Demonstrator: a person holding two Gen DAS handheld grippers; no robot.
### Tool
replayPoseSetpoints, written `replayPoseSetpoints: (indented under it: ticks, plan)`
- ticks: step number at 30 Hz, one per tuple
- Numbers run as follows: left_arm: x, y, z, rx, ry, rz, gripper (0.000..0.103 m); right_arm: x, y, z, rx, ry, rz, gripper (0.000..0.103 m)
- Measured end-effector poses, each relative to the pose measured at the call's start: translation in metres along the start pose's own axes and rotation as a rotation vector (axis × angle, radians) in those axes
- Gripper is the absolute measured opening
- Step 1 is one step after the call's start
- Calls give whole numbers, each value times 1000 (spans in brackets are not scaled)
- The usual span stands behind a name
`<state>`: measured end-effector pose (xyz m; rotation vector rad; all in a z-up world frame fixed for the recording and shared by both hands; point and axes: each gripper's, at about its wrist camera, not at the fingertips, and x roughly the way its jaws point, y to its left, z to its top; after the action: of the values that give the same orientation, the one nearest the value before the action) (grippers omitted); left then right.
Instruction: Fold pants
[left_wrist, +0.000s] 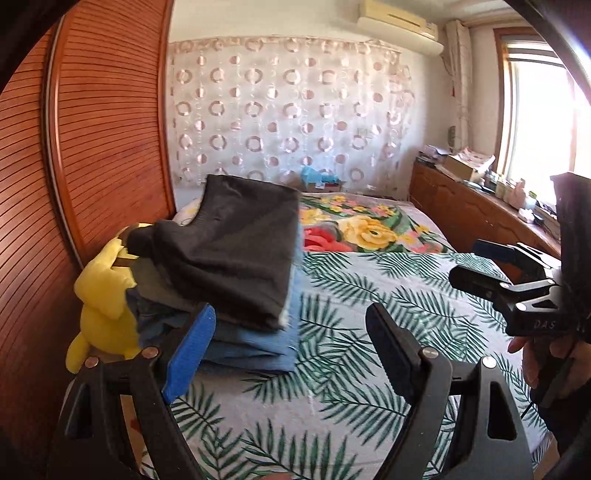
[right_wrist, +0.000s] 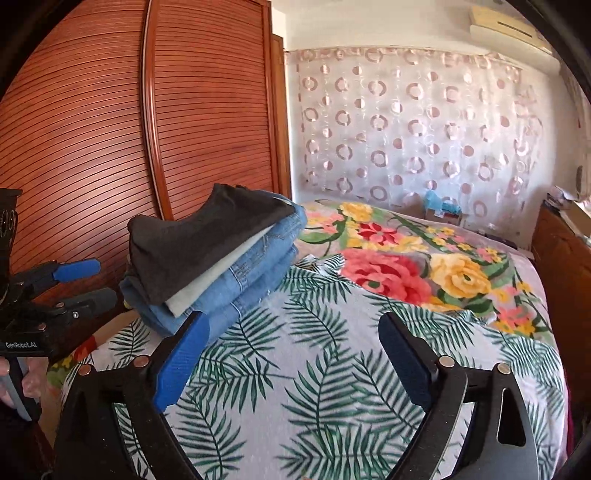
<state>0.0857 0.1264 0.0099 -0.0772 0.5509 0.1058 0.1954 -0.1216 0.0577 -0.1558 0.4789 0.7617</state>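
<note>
On the bed (right_wrist: 332, 369), folded dark pants (right_wrist: 207, 243) top the stack (right_wrist: 240, 288).

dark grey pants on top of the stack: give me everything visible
The grey pants are folded into a flat, matte, knit-looking rectangle that tops the stack, over a pale layer and blue denim. Their left end droops over the stack's edge; the far end tilts up. The stack sits on the leaf-print bedspread, beside a yellow plush. Neither claw touches them.

A lived-in home bedroom.
A bed (right_wrist: 332, 369) with leaf-print cover fills the lower frame; slatted wooden wardrobe (right_wrist: 110, 147) upper left, curtain (right_wrist: 424, 129) upper right, air conditioner (left_wrist: 399, 26) top.
</note>
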Motion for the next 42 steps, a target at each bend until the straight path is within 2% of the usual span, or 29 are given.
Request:
replayPoseSetpoints:
  ticks: [8, 13, 23, 42]
  plan:
    - [-3, -30, -10, 38, 5, -49, 84, -39, 4, -24, 48, -5, -99, 102]
    - [-10, -45, -16, 48, 12, -86, 84, -68, 6, -37, 94, -15, -155, 102]
    - [-34, -68, -27, 67, 8, -111, 84, -114, 15, -60, 169, -15, -239, 102]
    - [-70, -92, -9, 83, -41, -118, 84, -170, 47, -62, 195, -81, -326, 102]
